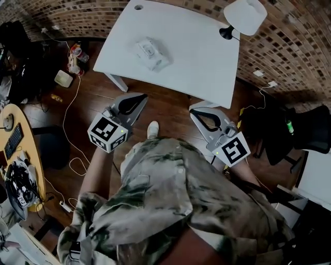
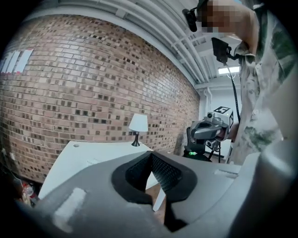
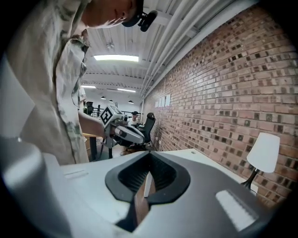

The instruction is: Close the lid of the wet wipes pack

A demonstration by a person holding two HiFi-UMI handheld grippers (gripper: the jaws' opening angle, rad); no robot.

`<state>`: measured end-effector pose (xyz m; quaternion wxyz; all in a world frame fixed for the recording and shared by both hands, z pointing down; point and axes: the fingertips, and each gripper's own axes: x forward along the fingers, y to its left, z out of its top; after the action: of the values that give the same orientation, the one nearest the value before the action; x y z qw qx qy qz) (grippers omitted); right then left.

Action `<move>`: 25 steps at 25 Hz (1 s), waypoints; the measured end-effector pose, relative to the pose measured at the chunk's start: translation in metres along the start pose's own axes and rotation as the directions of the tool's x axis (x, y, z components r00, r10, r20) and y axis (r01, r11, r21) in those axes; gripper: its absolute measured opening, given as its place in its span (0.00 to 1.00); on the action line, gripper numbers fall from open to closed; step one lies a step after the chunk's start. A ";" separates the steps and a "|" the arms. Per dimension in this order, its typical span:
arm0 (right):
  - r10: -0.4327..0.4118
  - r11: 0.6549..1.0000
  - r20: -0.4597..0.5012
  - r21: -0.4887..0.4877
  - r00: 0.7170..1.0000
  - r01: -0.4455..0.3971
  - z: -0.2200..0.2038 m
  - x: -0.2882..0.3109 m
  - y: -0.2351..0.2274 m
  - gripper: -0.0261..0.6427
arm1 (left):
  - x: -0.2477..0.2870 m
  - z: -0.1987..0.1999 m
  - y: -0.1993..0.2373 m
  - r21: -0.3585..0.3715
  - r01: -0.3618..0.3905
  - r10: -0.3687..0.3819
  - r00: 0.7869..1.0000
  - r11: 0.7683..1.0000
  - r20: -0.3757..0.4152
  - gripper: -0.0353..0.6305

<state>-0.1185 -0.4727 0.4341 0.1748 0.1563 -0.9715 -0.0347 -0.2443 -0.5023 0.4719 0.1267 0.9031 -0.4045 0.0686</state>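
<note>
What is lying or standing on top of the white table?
A wipes pack lies near the middle of the table. A lamp stands at one corner; its shade hides that corner's edge.

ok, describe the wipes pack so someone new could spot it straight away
Find the white table beside the brick wall. The wet wipes pack lies near its middle, away from the white lamp at one corner. It is the only soft, crinkled, flat thing on the table.

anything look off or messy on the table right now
Nothing stands out on the table. The wipes pack lies alone near its middle, a little askew to the edges, and the lamp stands upright at a far corner. Its lid is too small to judge. Loose cables trail over the floor at left.
</note>
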 end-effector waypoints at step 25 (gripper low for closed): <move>-0.286 0.942 -0.210 0.119 0.935 0.314 -0.032 0.011 -0.074 0.05 | 0.146 -0.099 0.224 -0.023 -0.042 0.036 0.976 0.999 -0.213 0.05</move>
<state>-0.0955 -0.5468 0.4581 0.2468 0.3184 -0.9149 0.0273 -0.3174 -0.7216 0.6382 0.1801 0.8807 -0.4073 0.1614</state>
